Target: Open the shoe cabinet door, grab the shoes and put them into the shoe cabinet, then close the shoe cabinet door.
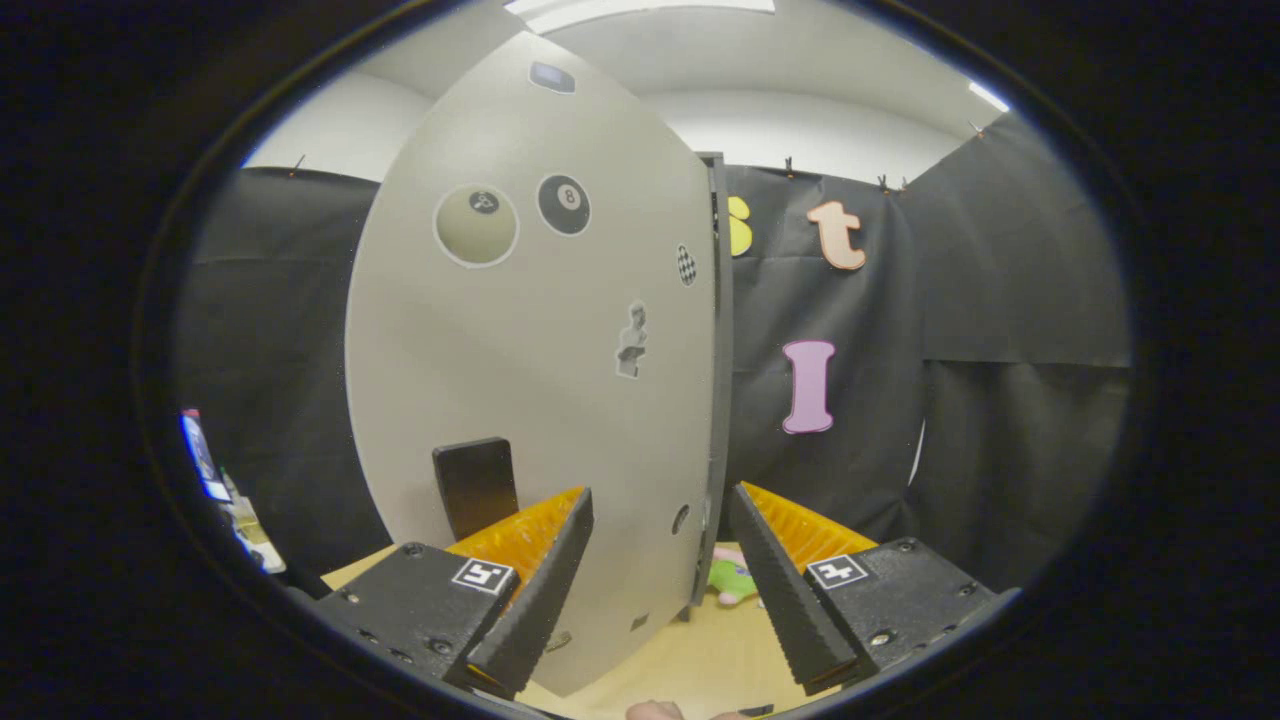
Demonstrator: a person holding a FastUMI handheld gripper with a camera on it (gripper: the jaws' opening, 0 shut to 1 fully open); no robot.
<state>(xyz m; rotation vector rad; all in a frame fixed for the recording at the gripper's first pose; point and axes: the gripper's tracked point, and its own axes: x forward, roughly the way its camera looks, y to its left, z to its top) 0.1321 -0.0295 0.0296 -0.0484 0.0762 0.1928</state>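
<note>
Directly ahead, cabinet door (540,380) edge stands between spread tool (660,520) fingers.

A pale wooden tabletop (700,665) lay at the bottom of the scene. On it sat a small green and pink soft toy (733,580). White walls (820,130) and a white ceiling (700,50) with a bright strip light (640,8) rose above the black cloth (1000,330) of the booth.
</note>
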